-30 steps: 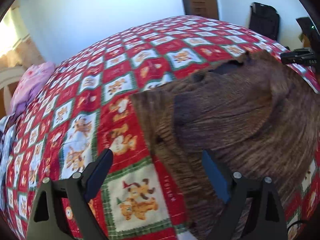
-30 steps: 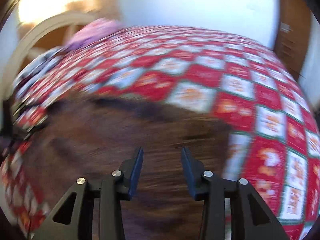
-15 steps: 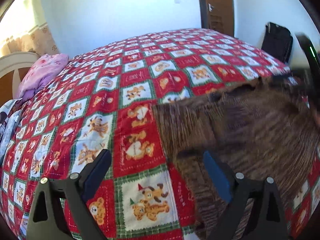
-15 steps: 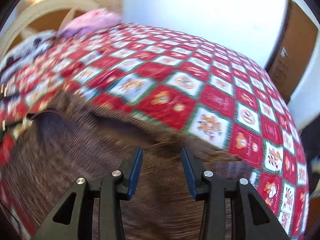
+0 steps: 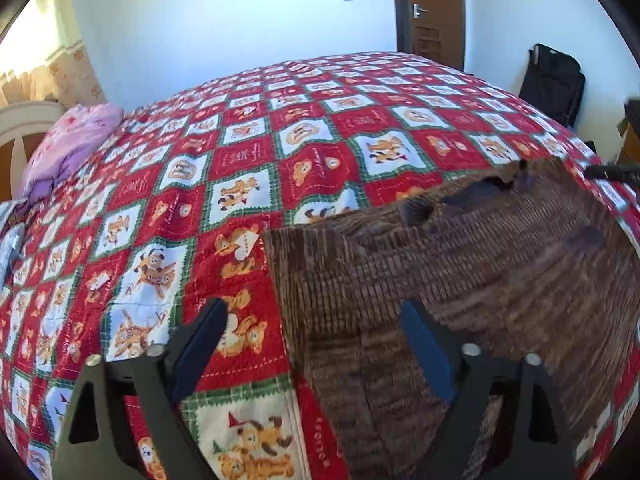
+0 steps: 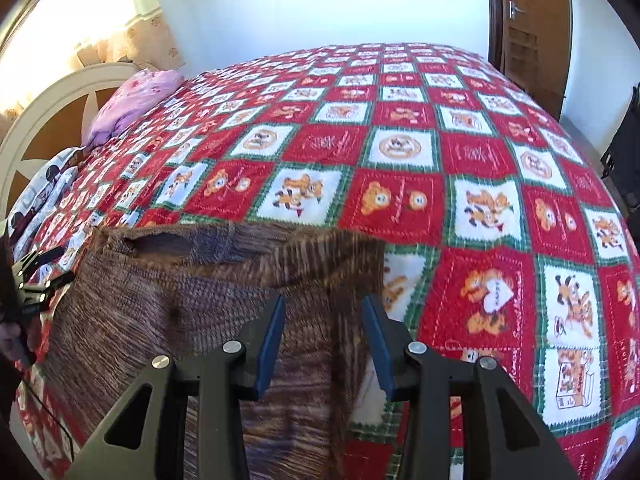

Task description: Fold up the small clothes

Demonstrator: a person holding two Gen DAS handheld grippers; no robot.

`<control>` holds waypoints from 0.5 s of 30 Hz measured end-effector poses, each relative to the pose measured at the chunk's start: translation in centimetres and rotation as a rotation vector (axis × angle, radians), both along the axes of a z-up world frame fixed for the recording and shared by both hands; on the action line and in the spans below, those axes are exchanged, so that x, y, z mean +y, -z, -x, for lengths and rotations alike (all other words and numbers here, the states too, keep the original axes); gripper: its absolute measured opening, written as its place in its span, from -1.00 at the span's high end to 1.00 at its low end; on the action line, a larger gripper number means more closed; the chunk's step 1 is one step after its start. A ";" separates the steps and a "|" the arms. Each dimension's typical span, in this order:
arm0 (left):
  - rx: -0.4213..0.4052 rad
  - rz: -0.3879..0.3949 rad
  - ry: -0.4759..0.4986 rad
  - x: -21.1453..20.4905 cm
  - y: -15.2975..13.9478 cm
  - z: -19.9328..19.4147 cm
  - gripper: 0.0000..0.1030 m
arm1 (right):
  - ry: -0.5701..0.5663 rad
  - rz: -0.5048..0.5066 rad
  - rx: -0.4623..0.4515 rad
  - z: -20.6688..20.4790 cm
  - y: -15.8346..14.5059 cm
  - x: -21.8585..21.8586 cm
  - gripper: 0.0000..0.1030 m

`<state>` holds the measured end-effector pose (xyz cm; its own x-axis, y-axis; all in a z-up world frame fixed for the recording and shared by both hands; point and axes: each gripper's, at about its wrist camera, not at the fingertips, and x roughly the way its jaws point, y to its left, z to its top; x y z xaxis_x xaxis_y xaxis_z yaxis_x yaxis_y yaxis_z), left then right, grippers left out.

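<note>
A red, white and green cartoon-patchwork quilt (image 5: 248, 152) covers the bed. On its near side lies the brown ribbed knitted garment (image 6: 168, 312). Above the garment's edges, the left gripper (image 5: 312, 344) hangs empty, jaws closing; the right gripper (image 6: 324, 340) hangs part-open, grasping nothing.

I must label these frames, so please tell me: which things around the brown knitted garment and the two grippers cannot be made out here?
- Brown knitted garment, left wrist view: its near hem is cut off by the bottom edge and the closing left gripper.
- Same garment, right wrist view: the right gripper covers its near part; whether the pads touch it is unclear.
- Its type: the opening is too blurred to tell.
- Black bag: too small.
</note>
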<state>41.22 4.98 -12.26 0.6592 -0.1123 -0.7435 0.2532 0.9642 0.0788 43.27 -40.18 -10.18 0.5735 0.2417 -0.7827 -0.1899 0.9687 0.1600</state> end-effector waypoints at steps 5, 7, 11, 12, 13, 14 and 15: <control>0.026 0.019 -0.028 -0.2 0.6 -0.8 -0.37 | -0.026 -0.019 0.046 -0.7 1.7 0.9 0.18; 0.042 0.028 -0.026 -0.3 0.8 -1.0 -0.19 | -0.035 0.019 0.054 -0.8 2.4 1.7 0.19; 0.069 0.052 -0.042 0.1 1.4 -1.4 -0.09 | -0.058 0.062 0.022 -0.4 2.8 2.4 0.41; 0.077 0.061 -0.051 0.3 1.6 -1.5 -0.09 | -0.058 0.070 0.012 -0.3 2.7 2.6 0.42; 0.084 0.074 -0.061 0.5 1.7 -1.6 -0.10 | -0.061 0.072 0.004 -0.2 2.6 2.6 0.43; 0.087 0.090 -0.065 0.7 1.8 -1.7 -0.10 | -0.064 0.076 -0.007 0.0 2.5 2.7 0.47; 0.089 0.100 -0.066 0.8 1.9 -1.7 -0.10 | -0.063 0.092 -0.023 0.1 2.4 2.8 0.49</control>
<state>42.96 5.77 -14.17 0.5996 -0.1467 -0.7867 0.1903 0.9810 -0.0379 43.20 -37.40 -12.55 0.5779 0.2052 -0.7899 -0.2531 0.9652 0.0656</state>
